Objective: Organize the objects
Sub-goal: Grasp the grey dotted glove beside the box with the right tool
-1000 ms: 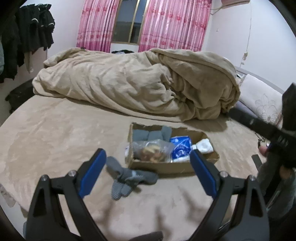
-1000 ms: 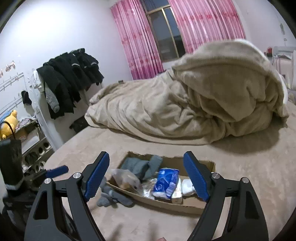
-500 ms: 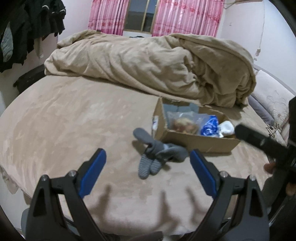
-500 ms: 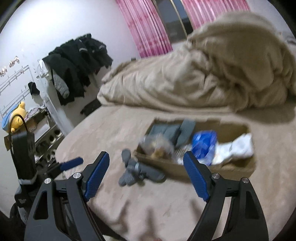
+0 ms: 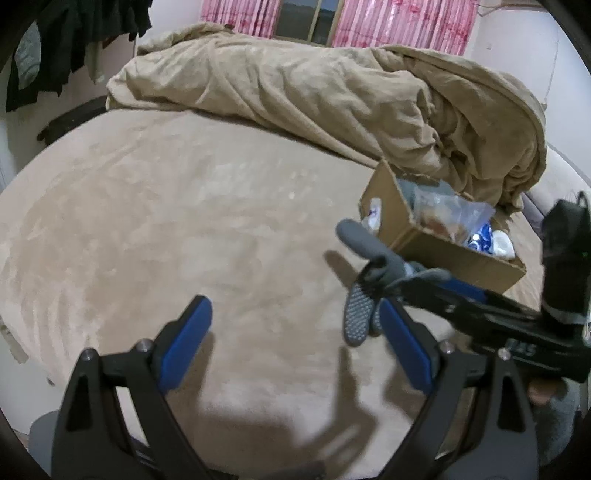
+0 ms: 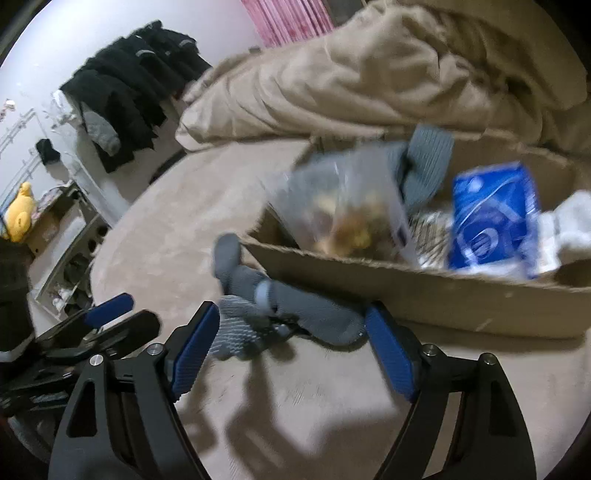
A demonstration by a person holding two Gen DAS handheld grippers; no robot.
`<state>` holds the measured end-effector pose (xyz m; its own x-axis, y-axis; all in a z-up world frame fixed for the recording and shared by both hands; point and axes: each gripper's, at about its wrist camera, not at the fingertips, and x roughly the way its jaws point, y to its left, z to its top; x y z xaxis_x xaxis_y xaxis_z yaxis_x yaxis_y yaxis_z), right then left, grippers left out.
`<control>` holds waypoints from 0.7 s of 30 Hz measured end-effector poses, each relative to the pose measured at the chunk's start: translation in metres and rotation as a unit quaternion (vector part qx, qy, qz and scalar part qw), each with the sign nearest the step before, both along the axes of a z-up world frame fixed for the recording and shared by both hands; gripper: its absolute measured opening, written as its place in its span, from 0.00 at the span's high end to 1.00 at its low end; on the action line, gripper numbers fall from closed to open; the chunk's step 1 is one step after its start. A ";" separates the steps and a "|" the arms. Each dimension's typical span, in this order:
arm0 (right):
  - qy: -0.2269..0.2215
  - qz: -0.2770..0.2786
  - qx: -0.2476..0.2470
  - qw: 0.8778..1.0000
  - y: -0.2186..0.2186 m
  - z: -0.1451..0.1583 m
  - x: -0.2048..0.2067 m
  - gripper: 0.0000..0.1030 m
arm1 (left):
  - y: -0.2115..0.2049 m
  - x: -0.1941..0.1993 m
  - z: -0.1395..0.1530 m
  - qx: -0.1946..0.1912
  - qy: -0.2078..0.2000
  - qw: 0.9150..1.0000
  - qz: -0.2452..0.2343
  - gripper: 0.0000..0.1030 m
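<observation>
A pair of grey socks [image 6: 273, 314] lies on the tan bed cover just in front of a shallow cardboard box [image 6: 424, 291]. My right gripper [image 6: 291, 350] is open, with the socks between its blue pads, close to the cover. In the left wrist view the socks [image 5: 365, 280] lie right of centre, beside the box [image 5: 439, 251], and the right gripper [image 5: 439, 291] reaches in over them from the right. My left gripper [image 5: 295, 343] is open and empty above bare cover. The box holds a clear bag of snacks [image 6: 351, 218], a blue packet [image 6: 495, 221], grey socks [image 6: 428, 162] and something white [image 6: 569, 225].
A heaped tan duvet [image 5: 332, 92] lies behind the box. Dark clothes [image 6: 125, 96] hang on the left wall above a shoe rack [image 6: 70, 251] with a yellow plush toy [image 6: 22, 210]. Pink curtains [image 5: 388, 22] frame a window.
Both grippers have moved forward and down toward the bed. The right gripper has closed in on the loose socks, which now sit between its open pads. The left has swung left of the box.
</observation>
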<state>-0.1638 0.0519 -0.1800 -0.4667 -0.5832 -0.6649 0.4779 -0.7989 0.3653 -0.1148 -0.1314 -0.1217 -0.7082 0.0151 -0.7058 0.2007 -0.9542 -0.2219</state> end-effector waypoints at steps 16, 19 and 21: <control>0.005 -0.037 -0.009 0.999 0.006 -0.021 -0.003 0.64 | -0.007 -0.006 -0.028 0.009 -0.033 0.999 0.013 0.10; 0.006 -0.038 -0.011 0.999 0.010 -0.018 0.000 0.71 | -0.003 -0.002 -0.024 0.003 -0.026 1.000 0.011 0.10; 0.009 -0.041 -0.011 0.999 0.013 -0.014 0.003 0.74 | 0.001 0.001 -0.019 0.000 -0.021 1.000 0.007 0.10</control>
<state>-0.1608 0.0652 -0.1940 -0.5255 -0.5572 -0.6430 0.4185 -0.8272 0.3748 -0.1134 -0.1301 -0.1411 -0.6781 0.0061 -0.7349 0.2224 -0.9514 -0.2130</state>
